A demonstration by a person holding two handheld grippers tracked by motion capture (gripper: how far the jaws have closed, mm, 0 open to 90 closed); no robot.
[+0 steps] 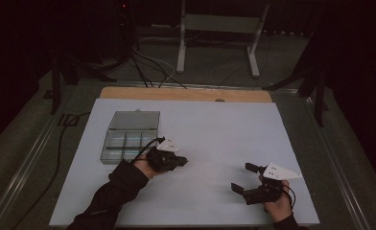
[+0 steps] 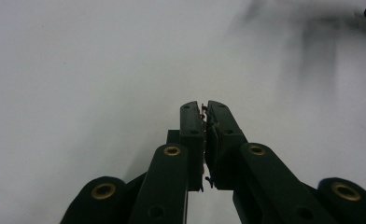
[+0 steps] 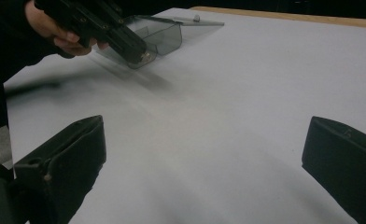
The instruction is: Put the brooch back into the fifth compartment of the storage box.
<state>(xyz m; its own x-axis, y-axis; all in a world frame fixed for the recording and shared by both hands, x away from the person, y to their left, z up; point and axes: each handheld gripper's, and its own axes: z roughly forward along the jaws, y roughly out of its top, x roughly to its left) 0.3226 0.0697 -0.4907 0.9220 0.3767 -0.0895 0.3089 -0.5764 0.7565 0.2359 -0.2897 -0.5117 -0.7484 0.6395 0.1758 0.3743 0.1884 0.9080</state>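
Note:
My left gripper (image 1: pixel 182 162) hovers over the white sheet (image 1: pixel 215 129), just right of a clear compartment box (image 1: pixel 128 136) whose lid stands open. Its jaws are pressed together in the left gripper view (image 2: pixel 203 106), with a small thin piece (image 2: pixel 203 111), brownish at its tip, pinched between them. The right gripper view shows this gripper (image 3: pixel 141 53) in front of the box (image 3: pixel 172 28), with a small glint at its tip. My right gripper (image 1: pixel 243 178) rests near the sheet's front right, jaws wide apart (image 3: pixel 204 130) with nothing between them.
A wooden table edge (image 1: pixel 186 93) shows beyond the sheet. Cables (image 1: pixel 147 67) and a white stand (image 1: pixel 219 28) lie on the floor behind. Another cable (image 1: pixel 61 143) runs along the left side. Bare sheet lies between the two grippers.

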